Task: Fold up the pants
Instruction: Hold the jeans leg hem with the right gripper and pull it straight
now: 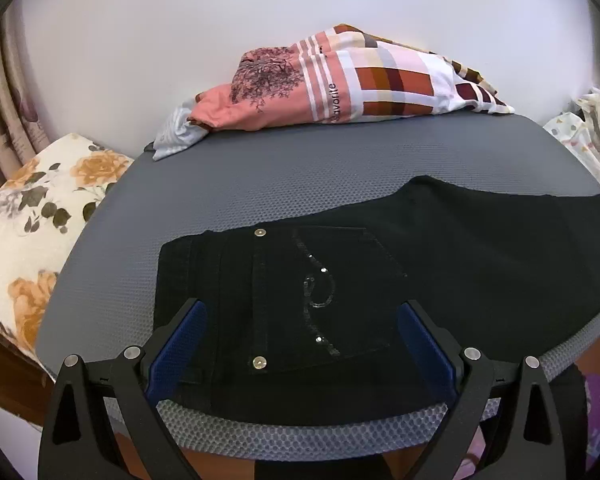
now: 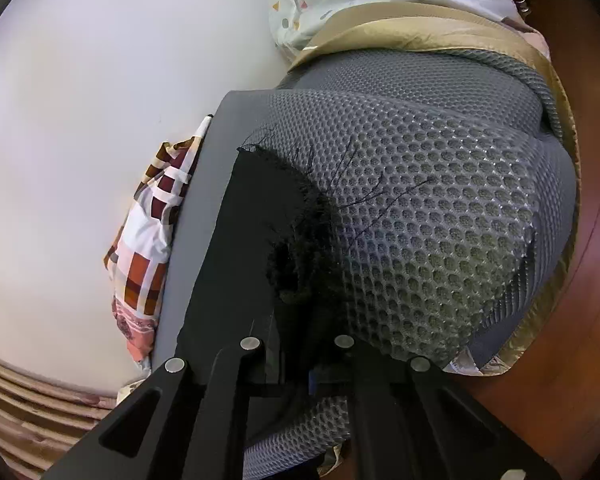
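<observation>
Now the black pants (image 1: 380,264) are seen laid flat across the grey mesh mat (image 1: 260,176), legs stacked one on the other, waistband toward the left end and hems running off to the right, most likely so that a clean crosswise fold can be made. The left gripper (image 1: 300,320) is held low at the near edge with its blue pads (image 1: 176,344) spread wide apart, nothing between them; the sequinned back pocket (image 1: 320,292) and its two metal studs lie directly ahead, framed by the open jaws. It is poised over the waist end, it seems, to pin or pick up that part.

At the other end, the right gripper (image 2: 300,344) is drawn tightly together, and the frayed hem (image 2: 292,216) of the pants appears to be pinched at its tips, loose threads fanning out over the mat's honeycomb weave. That grip is judged to be preparation for carrying the leg ends over toward the waist.

A patterned cloth bundle (image 1: 340,84) is left at the far edge by the wall, well apart from the work.
</observation>
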Motion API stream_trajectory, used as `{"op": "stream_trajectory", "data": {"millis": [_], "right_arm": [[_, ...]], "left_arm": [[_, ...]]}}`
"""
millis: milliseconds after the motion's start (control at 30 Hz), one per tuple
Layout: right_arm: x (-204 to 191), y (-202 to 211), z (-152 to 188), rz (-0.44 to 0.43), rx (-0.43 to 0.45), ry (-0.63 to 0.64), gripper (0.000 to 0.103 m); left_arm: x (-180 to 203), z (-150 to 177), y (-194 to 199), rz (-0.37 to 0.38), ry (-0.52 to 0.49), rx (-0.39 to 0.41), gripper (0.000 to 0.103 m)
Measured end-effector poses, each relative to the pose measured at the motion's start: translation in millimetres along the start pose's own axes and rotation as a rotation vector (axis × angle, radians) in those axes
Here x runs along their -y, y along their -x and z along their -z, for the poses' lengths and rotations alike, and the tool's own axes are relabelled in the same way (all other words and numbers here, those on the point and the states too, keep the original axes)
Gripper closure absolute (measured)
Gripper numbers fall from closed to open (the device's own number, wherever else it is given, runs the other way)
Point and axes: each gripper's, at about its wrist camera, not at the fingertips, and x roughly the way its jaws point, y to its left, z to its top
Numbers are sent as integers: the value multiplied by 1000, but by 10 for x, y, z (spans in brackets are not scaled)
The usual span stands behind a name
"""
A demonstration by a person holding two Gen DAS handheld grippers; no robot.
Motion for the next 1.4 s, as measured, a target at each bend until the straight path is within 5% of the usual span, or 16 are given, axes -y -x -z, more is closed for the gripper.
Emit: {"op": "stream_trajectory", "data": {"millis": [1400], "right_arm": [[-27,-47,-12,-7,-14,-27,95]], "left_arm": [[-79,34,-191,-73,11,-69,7]]}}
